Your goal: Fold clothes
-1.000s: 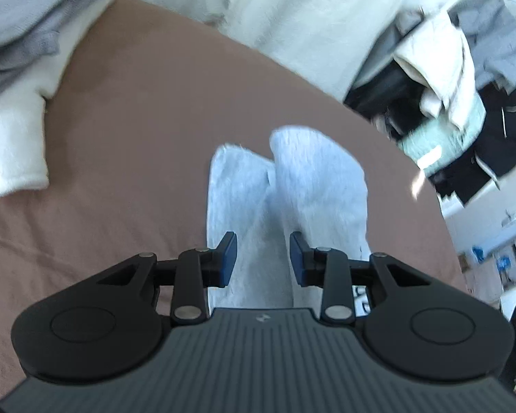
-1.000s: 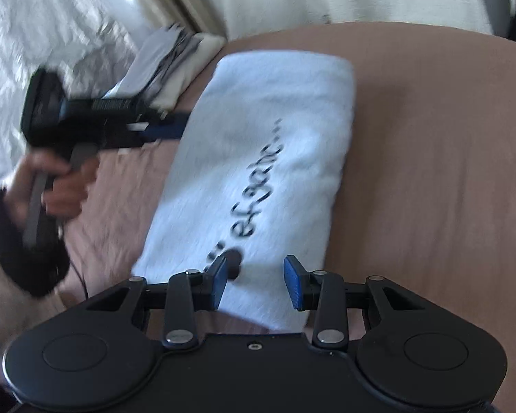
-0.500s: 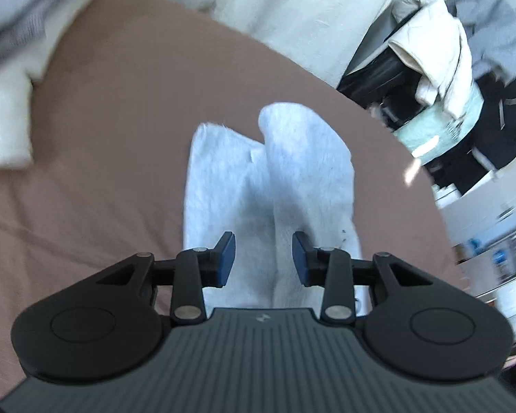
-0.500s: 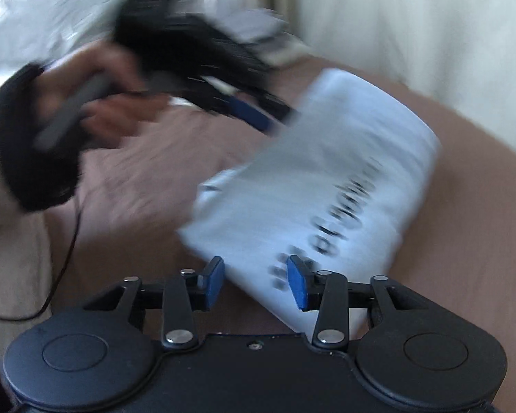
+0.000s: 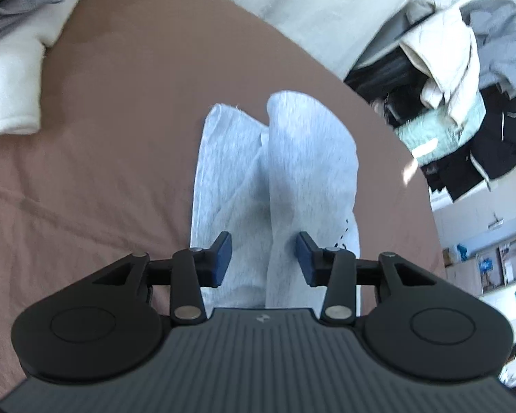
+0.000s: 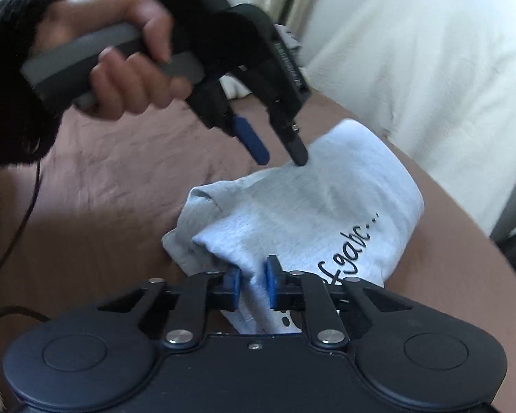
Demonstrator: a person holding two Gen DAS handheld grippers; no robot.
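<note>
Right wrist view: right gripper (image 6: 251,284) pinches near edge of folded light-grey T-shirt (image 6: 313,213) on brown bed (image 6: 113,179); left gripper (image 6: 282,156) spread, empty. One-sided lift risks unrolling fold.

Brown-sheeted bed (image 5: 127,110), folded light grey garment (image 5: 309,158) at centre, white towel (image 5: 7,79) at edge

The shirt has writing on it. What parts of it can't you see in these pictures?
- Right wrist view: the writing on the shirt starts behind the right gripper, so the first letters are hidden.
- Left wrist view: only some marks show beside the left gripper; too small to read.
- Both views: the shirt's near end is under the gripper bodies.
</note>
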